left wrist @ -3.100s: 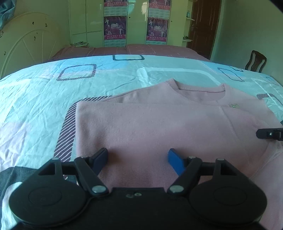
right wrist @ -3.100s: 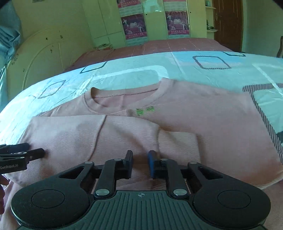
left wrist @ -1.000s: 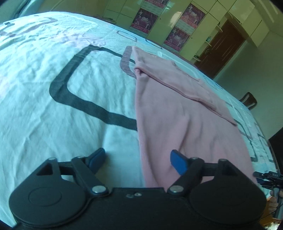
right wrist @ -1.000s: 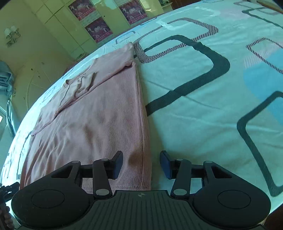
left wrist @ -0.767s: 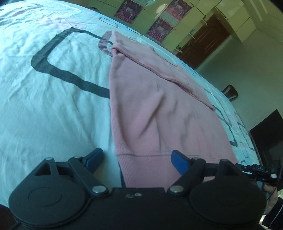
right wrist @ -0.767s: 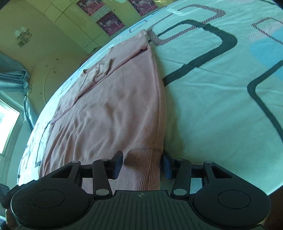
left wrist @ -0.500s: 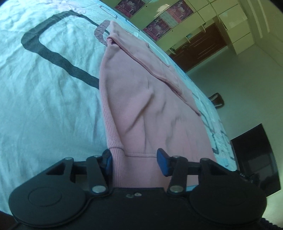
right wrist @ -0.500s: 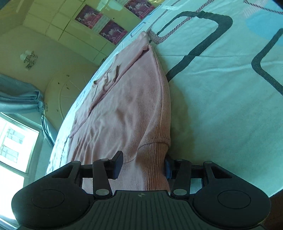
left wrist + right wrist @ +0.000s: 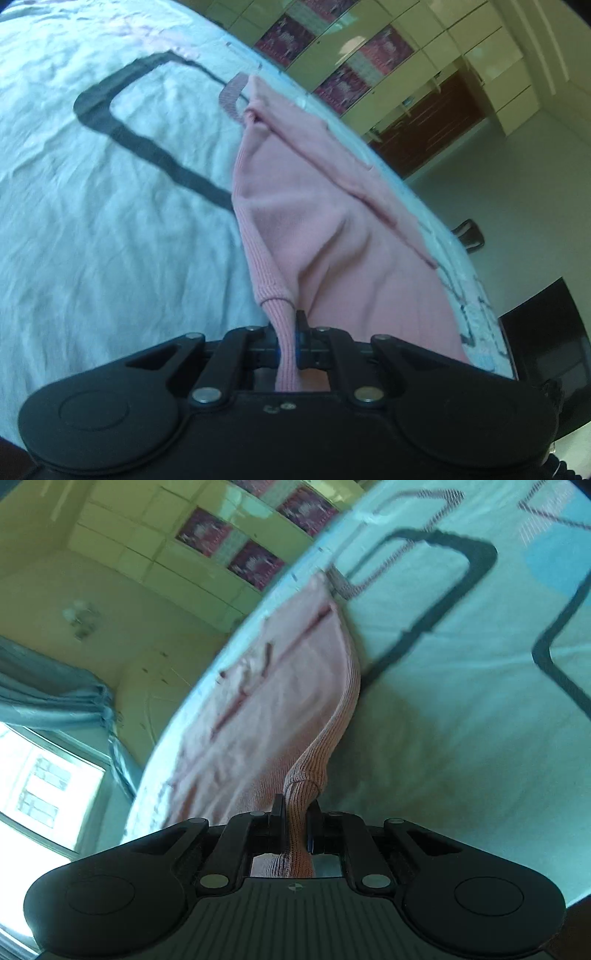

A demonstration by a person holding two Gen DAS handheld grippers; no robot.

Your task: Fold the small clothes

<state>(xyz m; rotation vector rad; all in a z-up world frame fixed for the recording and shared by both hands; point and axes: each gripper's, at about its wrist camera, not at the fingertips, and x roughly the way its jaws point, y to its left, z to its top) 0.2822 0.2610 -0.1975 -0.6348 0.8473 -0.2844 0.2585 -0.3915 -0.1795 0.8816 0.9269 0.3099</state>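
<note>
A pink sweater lies on the bed with its sleeves folded in, stretching away toward the wardrobe. My left gripper is shut on the ribbed hem at the sweater's left bottom corner, and the cloth rises off the sheet there. In the right wrist view the sweater runs away from me, and my right gripper is shut on the ribbed hem at its right bottom corner, also lifted. The other gripper is not seen in either view.
The bed sheet is pale blue-white with dark rounded squares. A wardrobe with posters stands beyond the bed. A wooden chair and a dark screen are at the right. A window with curtains is at the left.
Both grippers went from open around the sweater's bottom corners to shut on the hem. Both have tilted and lifted the corners off the bed.
</note>
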